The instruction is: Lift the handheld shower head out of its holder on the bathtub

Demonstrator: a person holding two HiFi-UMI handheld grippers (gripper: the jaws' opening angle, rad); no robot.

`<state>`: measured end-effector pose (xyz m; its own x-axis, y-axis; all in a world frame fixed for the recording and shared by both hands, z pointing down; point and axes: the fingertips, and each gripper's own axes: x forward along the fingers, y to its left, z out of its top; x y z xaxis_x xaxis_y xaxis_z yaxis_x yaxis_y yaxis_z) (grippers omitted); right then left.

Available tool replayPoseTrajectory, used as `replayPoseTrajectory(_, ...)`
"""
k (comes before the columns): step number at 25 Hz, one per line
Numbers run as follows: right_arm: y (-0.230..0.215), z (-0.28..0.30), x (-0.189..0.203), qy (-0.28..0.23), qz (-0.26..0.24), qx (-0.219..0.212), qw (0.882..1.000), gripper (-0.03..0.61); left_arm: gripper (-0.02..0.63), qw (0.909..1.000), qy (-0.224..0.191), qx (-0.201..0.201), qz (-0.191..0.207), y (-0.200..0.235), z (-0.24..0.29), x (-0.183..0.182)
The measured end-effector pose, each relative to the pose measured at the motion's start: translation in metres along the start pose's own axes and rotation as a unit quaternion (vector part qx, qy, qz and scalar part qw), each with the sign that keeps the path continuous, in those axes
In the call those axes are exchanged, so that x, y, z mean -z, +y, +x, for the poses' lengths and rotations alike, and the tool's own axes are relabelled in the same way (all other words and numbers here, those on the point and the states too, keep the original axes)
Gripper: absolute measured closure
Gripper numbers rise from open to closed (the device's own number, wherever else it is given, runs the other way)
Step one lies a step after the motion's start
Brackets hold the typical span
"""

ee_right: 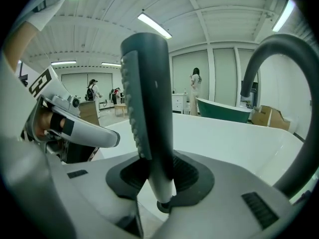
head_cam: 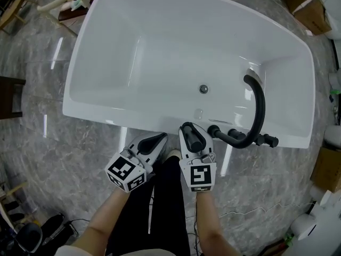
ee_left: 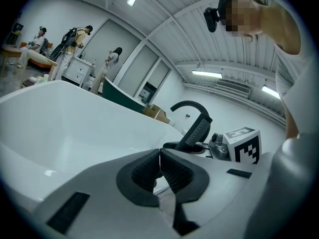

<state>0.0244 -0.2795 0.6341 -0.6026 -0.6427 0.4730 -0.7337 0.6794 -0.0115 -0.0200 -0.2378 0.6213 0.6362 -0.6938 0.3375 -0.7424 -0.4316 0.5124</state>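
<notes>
The shower head (ee_right: 148,108), a slim dark wand with nubbed face and pale lower end, stands upright over the tub's (head_cam: 106,115) near rim, nubs facing left. The right gripper (ee_right: 160,173) clamps its lower part; the left gripper (ee_left: 160,158) is closed, empty

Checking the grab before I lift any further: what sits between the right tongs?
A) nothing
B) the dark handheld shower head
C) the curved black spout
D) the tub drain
B: in the right gripper view, the tongs of the right gripper press on the stem of the shower head, which stands upright between them, while the curved black spout stays apart at the right.
</notes>
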Motion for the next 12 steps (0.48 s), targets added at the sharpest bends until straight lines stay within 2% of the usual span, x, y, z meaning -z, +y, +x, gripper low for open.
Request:
replayPoseTrajectory(5, 0.007, -0.010, -0.011, -0.003, -0.013, 0.003, 1.000, 0.454, 0.601, 0.9999, -0.003, 0.009, 0.003, -0.010, -0.004, -0.008)
replayPoseTrajectory(12, 0.005, -0.029, -0.037, -0.023, 0.000, 0.013, 1.000, 0.456, 0.601, 0.9997, -0.001, 0.023, 0.010, -0.026, -0.012, -0.020)
